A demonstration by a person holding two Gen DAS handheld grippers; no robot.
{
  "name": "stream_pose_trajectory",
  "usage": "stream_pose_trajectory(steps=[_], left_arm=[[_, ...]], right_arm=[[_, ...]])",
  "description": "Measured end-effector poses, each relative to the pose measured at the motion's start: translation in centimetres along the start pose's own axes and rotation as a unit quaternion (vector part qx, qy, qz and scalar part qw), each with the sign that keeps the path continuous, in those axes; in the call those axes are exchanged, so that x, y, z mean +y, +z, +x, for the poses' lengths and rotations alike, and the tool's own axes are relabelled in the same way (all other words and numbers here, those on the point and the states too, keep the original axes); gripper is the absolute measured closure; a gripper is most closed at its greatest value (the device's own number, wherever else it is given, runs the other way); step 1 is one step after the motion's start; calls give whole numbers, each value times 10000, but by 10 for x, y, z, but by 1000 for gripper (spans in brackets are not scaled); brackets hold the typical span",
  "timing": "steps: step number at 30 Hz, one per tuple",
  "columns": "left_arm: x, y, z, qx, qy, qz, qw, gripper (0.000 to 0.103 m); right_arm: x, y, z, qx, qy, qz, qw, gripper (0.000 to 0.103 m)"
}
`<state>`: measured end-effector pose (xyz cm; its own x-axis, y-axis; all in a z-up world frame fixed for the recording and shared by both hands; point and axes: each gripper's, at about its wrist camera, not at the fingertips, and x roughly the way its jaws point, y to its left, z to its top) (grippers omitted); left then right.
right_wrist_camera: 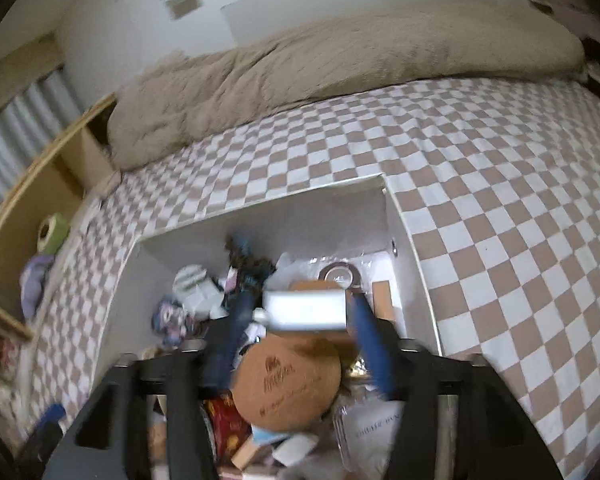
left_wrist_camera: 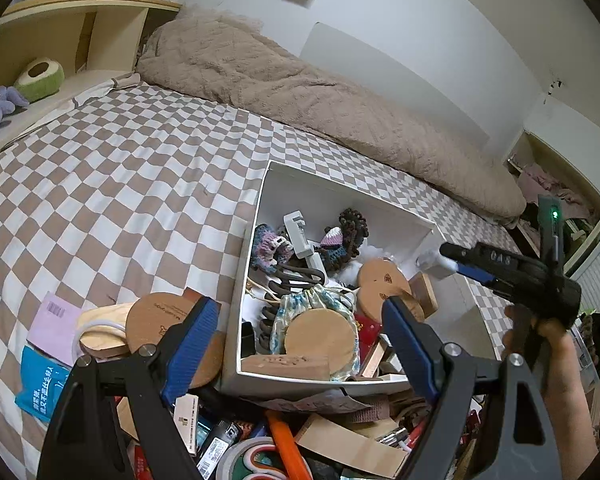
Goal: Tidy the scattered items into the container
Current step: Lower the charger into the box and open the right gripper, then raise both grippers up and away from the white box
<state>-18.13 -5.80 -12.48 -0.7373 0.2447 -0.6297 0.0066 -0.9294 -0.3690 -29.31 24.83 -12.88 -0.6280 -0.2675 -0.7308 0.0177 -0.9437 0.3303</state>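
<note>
The left gripper (left_wrist_camera: 300, 328), nearest the lens, hangs with its blue jaws spread and nothing between them, over the near edge of the white box (left_wrist_camera: 252, 240). That open box sits on the checkered bedspread (left_wrist_camera: 120, 184), already crowded with cork discs and knitted pieces. Over the box's far right corner, the right gripper (right_wrist_camera: 300, 312) has a small white rectangular block (right_wrist_camera: 306, 310) between its jaws; motion blur hides whether they still press it.
</note>
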Motion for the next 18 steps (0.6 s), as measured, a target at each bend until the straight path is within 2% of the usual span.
stream_pose_trajectory(steps=[1,4,12,18], left_arm=[[0,0,0,-6,20,12,10000,18],[0,0,0,-24,47,42,10000,18],[-5,-1,-1,-40,60,146,9999,18],[-12,-1,-5,-89,79,263,9996,18]], right_arm=[[-2,1,-1,-37,15,71,10000,1],[-7,0,-5,-119,29,15,9999,1],[-11,-5,-14,12,201,-166,9997,0],[-1,-14,-45,-371,398,-537,9971,0]])
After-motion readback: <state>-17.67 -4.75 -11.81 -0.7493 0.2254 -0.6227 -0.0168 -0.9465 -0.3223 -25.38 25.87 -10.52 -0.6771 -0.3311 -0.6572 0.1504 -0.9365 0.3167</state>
